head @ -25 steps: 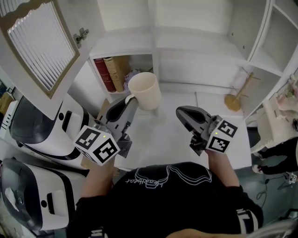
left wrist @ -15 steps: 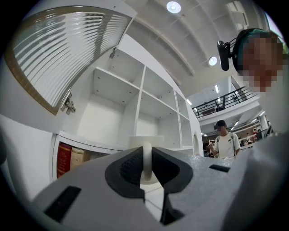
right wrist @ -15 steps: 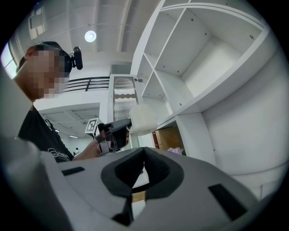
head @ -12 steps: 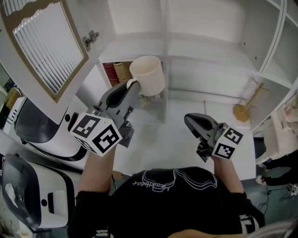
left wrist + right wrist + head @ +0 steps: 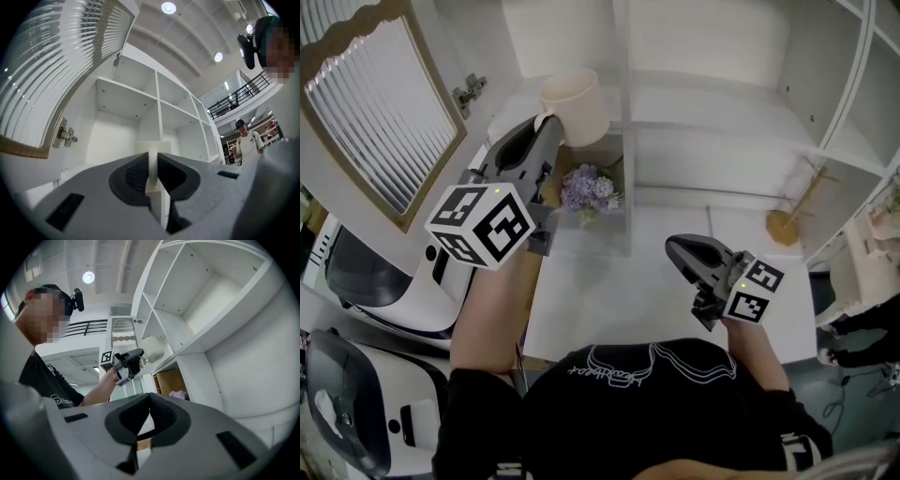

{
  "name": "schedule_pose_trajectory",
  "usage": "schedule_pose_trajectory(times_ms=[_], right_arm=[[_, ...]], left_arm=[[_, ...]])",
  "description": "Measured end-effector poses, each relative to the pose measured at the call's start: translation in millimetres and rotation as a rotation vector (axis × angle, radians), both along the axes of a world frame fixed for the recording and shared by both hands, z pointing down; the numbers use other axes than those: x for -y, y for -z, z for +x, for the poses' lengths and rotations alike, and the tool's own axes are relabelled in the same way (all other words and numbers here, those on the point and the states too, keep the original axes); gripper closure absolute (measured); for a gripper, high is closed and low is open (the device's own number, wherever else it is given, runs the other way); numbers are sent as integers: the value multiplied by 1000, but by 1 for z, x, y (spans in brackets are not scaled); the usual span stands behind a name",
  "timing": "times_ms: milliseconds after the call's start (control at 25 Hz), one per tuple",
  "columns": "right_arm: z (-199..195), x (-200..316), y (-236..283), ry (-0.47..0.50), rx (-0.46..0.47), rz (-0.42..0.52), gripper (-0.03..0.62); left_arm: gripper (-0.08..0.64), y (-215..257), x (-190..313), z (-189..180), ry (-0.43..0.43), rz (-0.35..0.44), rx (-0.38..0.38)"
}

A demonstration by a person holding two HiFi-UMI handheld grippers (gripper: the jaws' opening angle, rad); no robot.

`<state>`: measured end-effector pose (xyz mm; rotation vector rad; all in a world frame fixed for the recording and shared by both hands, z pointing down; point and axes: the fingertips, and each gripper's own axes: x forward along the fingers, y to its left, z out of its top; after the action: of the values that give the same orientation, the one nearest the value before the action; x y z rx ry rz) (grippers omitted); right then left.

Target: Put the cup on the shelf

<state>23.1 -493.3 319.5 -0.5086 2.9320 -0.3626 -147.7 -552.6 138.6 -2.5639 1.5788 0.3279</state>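
- The cup (image 5: 575, 105) sits in the upper left-centre of the head view. It is held in the air by its handle, close to the front edge of the white shelf (image 5: 703, 105), and is not yet set down.
- The handle is pinched between the narrowly set jaws of the left gripper (image 5: 546, 124), and the cup's body is carried beyond the tips.
- The right gripper (image 5: 675, 247) is held low at centre right, with its jaws brought together on nothing.
- For the step in hand, it is judged that the cup should be carried level into the open compartment (image 5: 117, 131). It should be kept clear of the upright divider (image 5: 159, 124) and of the open door (image 5: 384, 112) at upper left. Release is best left until the base rests flat.
- In the left gripper view the handle is shown as a pale strip between the pads, with the bare compartment behind. The cup's body is largely hidden there.
- Only in the right gripper view is the cup seen from the side, near the shelf's front edge.
- Only in the head view are the flowers (image 5: 586, 187) seen from above, in the compartment beneath the cup.
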Motion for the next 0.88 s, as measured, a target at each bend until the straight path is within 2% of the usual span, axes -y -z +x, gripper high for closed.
schedule_pose_trajectory(times_ms=[240,480,720,880], right_arm=[[4,10,-12,-34,-17,-23,586],[6,17,-16,-46,-19,-31,586],[10,19,-24,-54,-21,-55,586],[10,21,-25,-49,-22,-56,586]], left_arm=[[518,7,38,-5,24,-17,2],[518,7,71,0,44,-51,62],[518,-4,93,-1,68,-107,89],[517,-5,98,-2,84,-116,88]])
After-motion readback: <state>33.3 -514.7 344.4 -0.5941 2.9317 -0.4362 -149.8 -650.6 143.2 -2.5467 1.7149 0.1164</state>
